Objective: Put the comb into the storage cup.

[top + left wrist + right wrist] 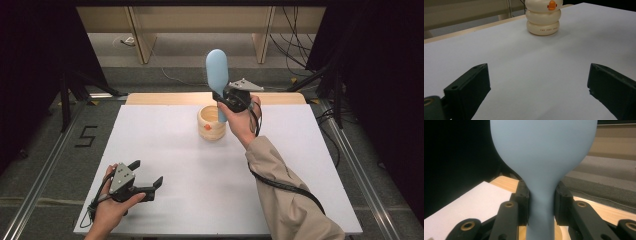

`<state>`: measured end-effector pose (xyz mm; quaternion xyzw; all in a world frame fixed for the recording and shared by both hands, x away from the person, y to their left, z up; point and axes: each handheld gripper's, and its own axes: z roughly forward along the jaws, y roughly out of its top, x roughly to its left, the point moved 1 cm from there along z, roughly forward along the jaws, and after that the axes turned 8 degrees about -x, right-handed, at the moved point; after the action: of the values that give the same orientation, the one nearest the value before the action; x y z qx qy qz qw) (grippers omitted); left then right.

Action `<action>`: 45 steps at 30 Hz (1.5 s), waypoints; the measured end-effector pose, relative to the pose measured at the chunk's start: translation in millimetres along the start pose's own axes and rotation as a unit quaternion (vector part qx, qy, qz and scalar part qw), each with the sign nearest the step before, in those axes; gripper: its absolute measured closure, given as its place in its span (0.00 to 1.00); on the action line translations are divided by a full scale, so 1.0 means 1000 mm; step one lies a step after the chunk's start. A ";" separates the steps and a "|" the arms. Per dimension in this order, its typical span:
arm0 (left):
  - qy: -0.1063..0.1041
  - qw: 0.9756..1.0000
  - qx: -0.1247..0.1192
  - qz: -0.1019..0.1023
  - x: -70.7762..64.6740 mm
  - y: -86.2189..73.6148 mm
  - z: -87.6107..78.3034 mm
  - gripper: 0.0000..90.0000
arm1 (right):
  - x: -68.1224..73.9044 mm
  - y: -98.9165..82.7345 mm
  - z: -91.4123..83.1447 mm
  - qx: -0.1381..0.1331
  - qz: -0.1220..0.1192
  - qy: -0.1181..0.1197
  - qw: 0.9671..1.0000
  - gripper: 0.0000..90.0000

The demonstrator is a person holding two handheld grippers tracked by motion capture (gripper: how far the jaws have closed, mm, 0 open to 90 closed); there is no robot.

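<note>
The right gripper (223, 97) is clamped on the neck of a pale blue spatula (217, 72), the two black jaws pressing it from either side. The right gripper view shows this close up: the pads sit tight against the narrow stem of the spatula (541, 202), just below where it swells into the broad rounded blade. The spatula stands nearly upright, blade on top, and its lower end reaches down into a cream-coloured holder (211, 123) shaped like stacked rings, with an orange duck bill on its front. Whether that end touches the bottom of the holder I cannot tell. The gripper sits just above the holder's rim, on the side away from the person, and the person's right hand (240, 122) wraps the gripper body right beside the holder.

The holder stands on a white table (165, 150), near its far edge and about midway across. Beyond that edge a strip of light wood (165, 98) shows.

The left gripper (149, 179) is well apart from the holder, down by the near edge of the table on the person's left, held in the left hand (112, 205). Its jaws stand wide apart with nothing between them, and they point up the table toward the holder (543, 21), which shows at the top of the left gripper view.
</note>
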<state>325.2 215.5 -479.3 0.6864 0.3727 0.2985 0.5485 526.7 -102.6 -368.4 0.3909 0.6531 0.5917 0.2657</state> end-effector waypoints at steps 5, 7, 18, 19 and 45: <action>0.000 1.000 0.000 0.000 0.000 0.000 0.000 0.04 | 0.001 -0.001 0.002 0.000 0.000 0.000 1.000 0.78; 0.000 1.000 0.000 0.000 0.000 0.000 0.000 0.04 | 0.001 0.000 0.003 0.000 0.000 0.000 1.000 0.78; -0.001 1.000 0.000 0.000 0.000 0.000 0.000 0.04 | 0.003 0.000 0.007 0.001 -0.002 -0.001 1.000 0.78; 0.000 1.000 0.000 0.000 0.000 0.000 0.000 0.04 | 0.003 0.000 0.008 0.001 -0.002 -0.001 1.000 0.78; 0.001 1.000 -0.001 -0.001 0.000 0.000 0.000 0.05 | 0.004 0.001 0.015 0.001 -0.003 -0.004 1.000 0.78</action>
<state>325.6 215.8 -479.4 0.6851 0.3737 0.2989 0.5492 536.7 -91.3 -369.3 0.3915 0.6541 0.5882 0.2700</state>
